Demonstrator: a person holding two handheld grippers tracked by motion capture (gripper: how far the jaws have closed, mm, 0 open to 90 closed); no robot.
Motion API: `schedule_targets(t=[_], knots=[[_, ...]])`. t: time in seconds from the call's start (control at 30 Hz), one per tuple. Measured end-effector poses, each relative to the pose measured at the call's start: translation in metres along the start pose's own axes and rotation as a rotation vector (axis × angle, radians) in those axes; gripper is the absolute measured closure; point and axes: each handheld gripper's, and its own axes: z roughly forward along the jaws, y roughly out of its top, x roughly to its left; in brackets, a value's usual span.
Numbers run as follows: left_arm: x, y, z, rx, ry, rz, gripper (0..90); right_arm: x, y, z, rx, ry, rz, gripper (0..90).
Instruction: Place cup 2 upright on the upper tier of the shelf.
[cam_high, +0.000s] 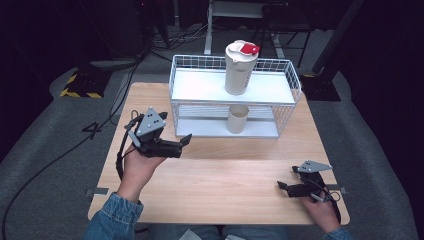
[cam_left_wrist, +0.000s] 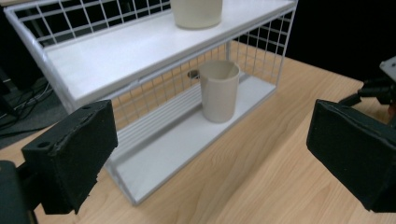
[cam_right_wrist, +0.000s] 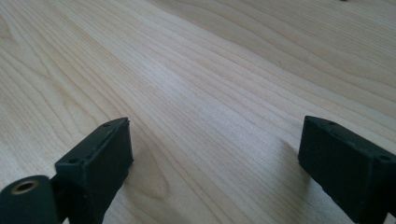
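While nothing is yet lying between either pair of my jaws, I am entering this stage as early: the reach is under way and the grasp, the lift and any placing are, by my judgement, all remaining. Item, left gripper (cam_high: 184, 143): I am holding it in my left hand (cam_high: 137, 162) above the wooden table (cam_high: 220, 185), jaws standing wide and empty, pointing toward the open front of the white wire rack (cam_high: 287, 82). Item, rack: it is sitting at the far middle of the table, two tiers, solid white shelves. Item, beige cup (cam_high: 238, 118): it is standing upright and open-mouthed on the lower shelf, roughly central, well apart from my left jaws and framed between them in the left gripper view (cam_left_wrist: 218, 91); I am taking this as the thing being reached for. Item, tall cream container (cam_high: 240, 67) with a red-and-white lid: it is standing upright on the upper shelf, almost directly above the cup. Item, right gripper (cam_high: 283, 187): it is resting low at the near right of the table in my right hand (cam_high: 320, 210), jaws parted and empty over bare wood, well away from the rack. Hard to make out: the cup's inside is not showing, so I cannot tell whether it is holding anything; the left gripper view is cutting off the container above its base; a small dark mark behind the cup is staying unidentified.
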Motion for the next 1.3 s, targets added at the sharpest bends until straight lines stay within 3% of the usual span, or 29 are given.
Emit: schedule_targets(t=[0.13, 0.37, 0.7, 0.9, 1.13, 1.3], knots=[[0.003, -0.018, -0.004, 0.007, -0.009, -0.028, 2.6, 0.001, 0.001, 0.001, 0.003, -0.005, -0.003, 9.8], [-0.002, -0.044, -0.004, 0.049, 0.003, -0.007, 2.7, 0.001, 0.001, 0.001, 0.003, -0.005, -0.003, 9.7], [-0.009, -0.083, -0.001, 0.098, -0.007, -0.055, 2.9, 0.001, 0.001, 0.001, 0.003, -0.005, -0.003, 9.7], [-0.006, -0.108, 0.009, 0.173, -0.017, -0.113, 3.7, 0.001, 0.001, 0.001, 0.003, -0.005, -0.003, 9.8], [-0.004, -0.129, 0.02, 0.262, -0.008, -0.124, 6.4, 0.0, 0.001, 0.001, 0.002, -0.004, -0.002, 9.8], [-0.001, -0.145, 0.027, 0.333, 0.022, -0.127, 7.3, 0.001, 0.001, 0.001, 0.003, -0.005, -0.003, 9.8]])
